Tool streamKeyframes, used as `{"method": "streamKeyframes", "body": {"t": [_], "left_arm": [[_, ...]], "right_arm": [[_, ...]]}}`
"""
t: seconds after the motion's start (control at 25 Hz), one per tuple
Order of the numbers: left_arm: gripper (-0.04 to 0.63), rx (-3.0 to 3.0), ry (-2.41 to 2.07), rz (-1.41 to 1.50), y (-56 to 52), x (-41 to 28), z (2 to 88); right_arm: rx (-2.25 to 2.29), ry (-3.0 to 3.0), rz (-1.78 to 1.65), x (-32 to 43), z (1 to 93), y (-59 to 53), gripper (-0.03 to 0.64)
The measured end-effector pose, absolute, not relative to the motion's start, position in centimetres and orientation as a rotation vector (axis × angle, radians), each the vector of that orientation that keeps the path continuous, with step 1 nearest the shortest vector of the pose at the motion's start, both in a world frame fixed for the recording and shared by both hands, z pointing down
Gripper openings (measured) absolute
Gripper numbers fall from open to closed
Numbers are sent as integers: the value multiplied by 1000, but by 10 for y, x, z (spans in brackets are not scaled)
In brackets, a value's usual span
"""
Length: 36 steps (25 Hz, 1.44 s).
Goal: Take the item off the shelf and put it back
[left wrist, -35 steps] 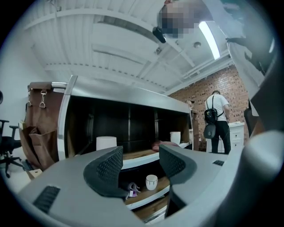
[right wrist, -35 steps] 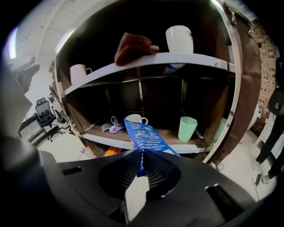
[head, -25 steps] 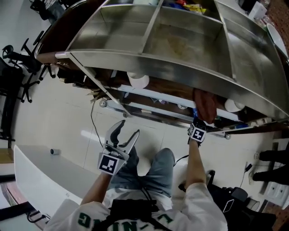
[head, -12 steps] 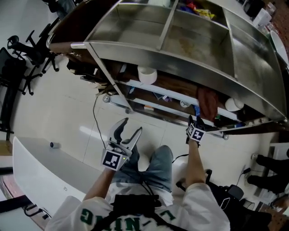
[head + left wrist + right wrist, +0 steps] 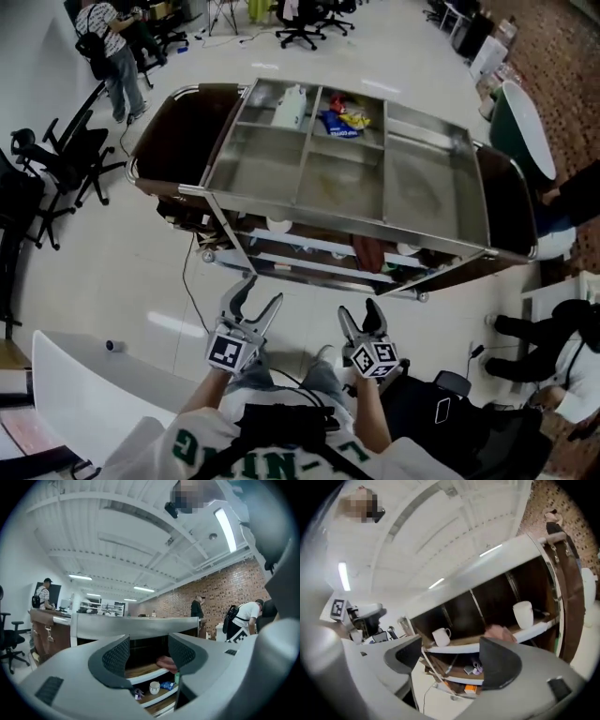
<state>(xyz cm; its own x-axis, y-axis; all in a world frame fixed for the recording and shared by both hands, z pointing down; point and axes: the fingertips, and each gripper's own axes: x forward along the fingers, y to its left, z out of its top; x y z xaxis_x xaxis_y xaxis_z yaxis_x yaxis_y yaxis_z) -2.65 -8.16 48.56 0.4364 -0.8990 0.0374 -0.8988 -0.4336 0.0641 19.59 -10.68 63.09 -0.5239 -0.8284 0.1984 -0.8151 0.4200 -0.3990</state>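
The reddish-brown soft item [image 5: 367,251] lies on the cart's middle shelf [image 5: 309,246], with no gripper touching it. It shows as a pink lump [image 5: 499,632] in the right gripper view and between the jaws, far off, in the left gripper view [image 5: 165,663]. My right gripper [image 5: 360,312] is back from the shelf over my lap; its jaws are opening with nothing between them [image 5: 450,660]. My left gripper [image 5: 261,292] hangs open and empty beside it, pointing at the cart [image 5: 147,656].
The steel-topped cart [image 5: 441,202] holds a white bottle [image 5: 291,105] and snack packets [image 5: 342,122] in its top trays. White mugs [image 5: 440,636] and a cup [image 5: 524,614] stand on the shelf. Office chairs [image 5: 56,164] stand left; a white table [image 5: 84,394] is at lower left.
The right gripper has let go of the reddish item on the shelf, drawn back towards me and spread its jaws. The head view has pulled back, showing the whole cart.
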Motion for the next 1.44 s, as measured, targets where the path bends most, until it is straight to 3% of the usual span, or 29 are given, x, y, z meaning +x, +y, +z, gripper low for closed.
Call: {"method": "streamKeyframes", "body": {"t": [0.28, 0.44, 0.8, 1.44], "left_arm": [[258, 2722, -1721, -133, -91, -42, 406], [258, 2818, -1727, -156, -91, -41, 388], [258, 2827, -1583, -214, -91, -3, 381], [258, 2784, -1686, -143, -77, -25, 401]], "right_arm": [[-1424, 2670, -36, 188, 441, -105, 412], [-1526, 2568, 90, 201, 394, -110, 396], [-1523, 2542, 92, 196, 375, -108, 393], [-1436, 2615, 35, 183, 389, -106, 393]]}}
